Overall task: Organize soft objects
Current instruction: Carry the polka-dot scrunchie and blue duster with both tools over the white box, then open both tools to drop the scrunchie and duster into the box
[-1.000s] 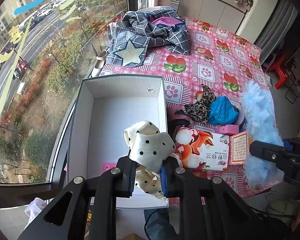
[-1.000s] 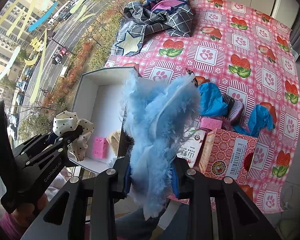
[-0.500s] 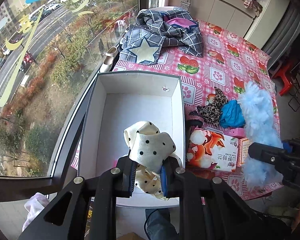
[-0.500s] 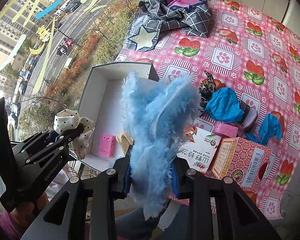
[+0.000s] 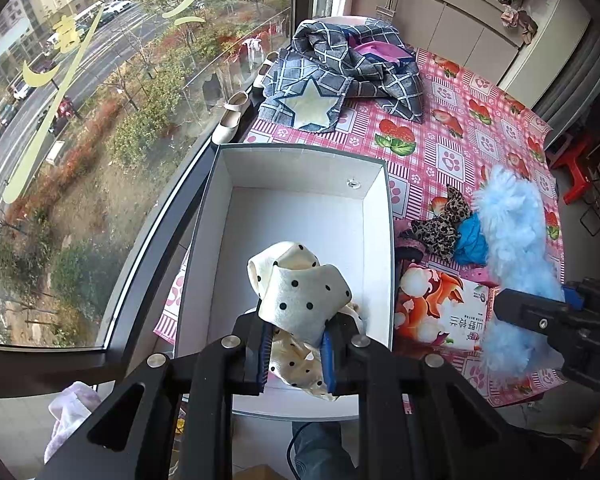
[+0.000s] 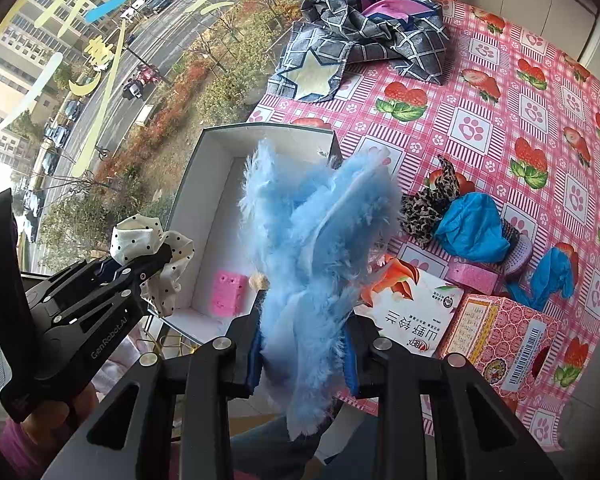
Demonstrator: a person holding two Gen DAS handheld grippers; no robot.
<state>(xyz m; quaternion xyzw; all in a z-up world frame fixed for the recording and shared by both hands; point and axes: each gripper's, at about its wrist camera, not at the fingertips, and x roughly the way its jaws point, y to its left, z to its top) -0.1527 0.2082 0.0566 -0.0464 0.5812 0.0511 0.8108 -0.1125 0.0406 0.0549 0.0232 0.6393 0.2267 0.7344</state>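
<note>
My left gripper (image 5: pixel 295 356) is shut on a cream polka-dot scrunchie (image 5: pixel 300 296) and holds it above the near end of the open white box (image 5: pixel 300 208). It also shows in the right wrist view (image 6: pixel 148 268) at the box's left edge. My right gripper (image 6: pixel 304 356) is shut on a fluffy light-blue cloth (image 6: pixel 316 248), held up to the right of the box (image 6: pixel 204 184). The fluffy cloth also shows in the left wrist view (image 5: pixel 516 232). A pink sponge (image 6: pixel 228 293) lies inside the box.
On the pink patterned tablecloth (image 6: pixel 500 92) lie a leopard scrunchie (image 6: pixel 428 208), blue gloves (image 6: pixel 472 228), a tissue pack (image 6: pixel 412 320), a pink carton (image 6: pixel 504 336) and a grey plaid cloth (image 6: pixel 360 32). A window runs along the left.
Both grippers have shifted left and forward with their loads; the white box now sits more centrally under the left gripper. Both stay shut.
</note>
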